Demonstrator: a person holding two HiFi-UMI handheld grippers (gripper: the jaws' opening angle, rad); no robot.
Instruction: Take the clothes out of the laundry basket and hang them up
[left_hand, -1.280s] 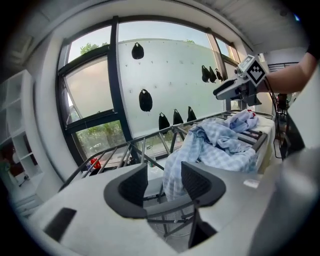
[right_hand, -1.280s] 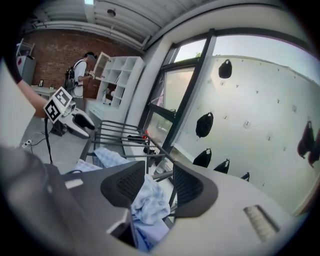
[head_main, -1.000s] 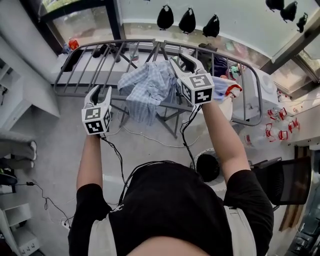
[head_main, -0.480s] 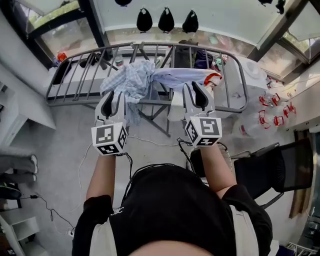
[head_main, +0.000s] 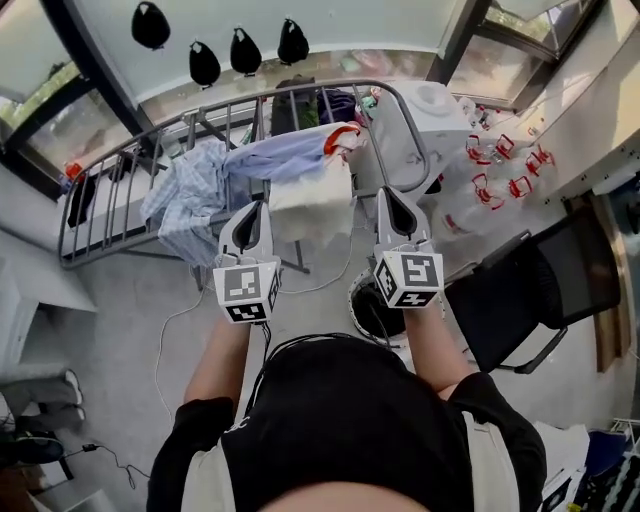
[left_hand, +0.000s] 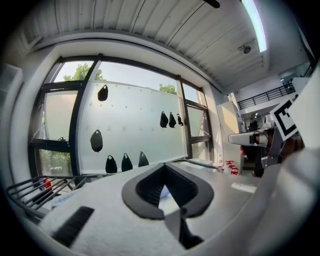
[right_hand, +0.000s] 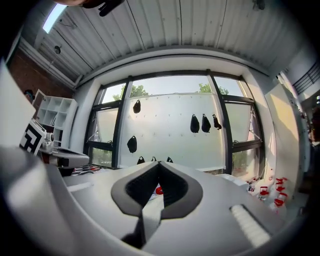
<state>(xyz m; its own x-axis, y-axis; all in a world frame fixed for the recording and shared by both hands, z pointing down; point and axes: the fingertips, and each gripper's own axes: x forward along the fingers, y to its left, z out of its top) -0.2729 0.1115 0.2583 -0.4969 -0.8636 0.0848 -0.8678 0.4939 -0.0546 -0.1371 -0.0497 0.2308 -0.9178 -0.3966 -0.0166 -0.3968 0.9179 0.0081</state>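
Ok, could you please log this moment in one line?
left gripper: just closed, empty | right gripper: just closed, empty | plaid shirt: draped on drying rack

- A drying rack (head_main: 118, 175) stands on the floor (head_main: 120, 320), running left to right in front of the window wall (head_main: 300, 25).
- Four small bags (head_main: 205, 62) hang on that wall, behind and above the rack.
- A shirt (head_main: 185, 195) is draped over the rack's rails, left of the middle.
- A second garment (head_main: 275, 155) lies across the rails just right of the shirt, touching it.
- A cloth (head_main: 312, 205) hangs from the rack's near side, under the second garment's right end.
- An appliance (head_main: 430, 110) stands at the rack's right end.
- The basket (head_main: 365, 318) sits on the floor, nearer than the cloth.
- A chair (head_main: 510, 300) stands right of the basket.
- A cable (head_main: 172, 322) trails over the floor, left of the basket.
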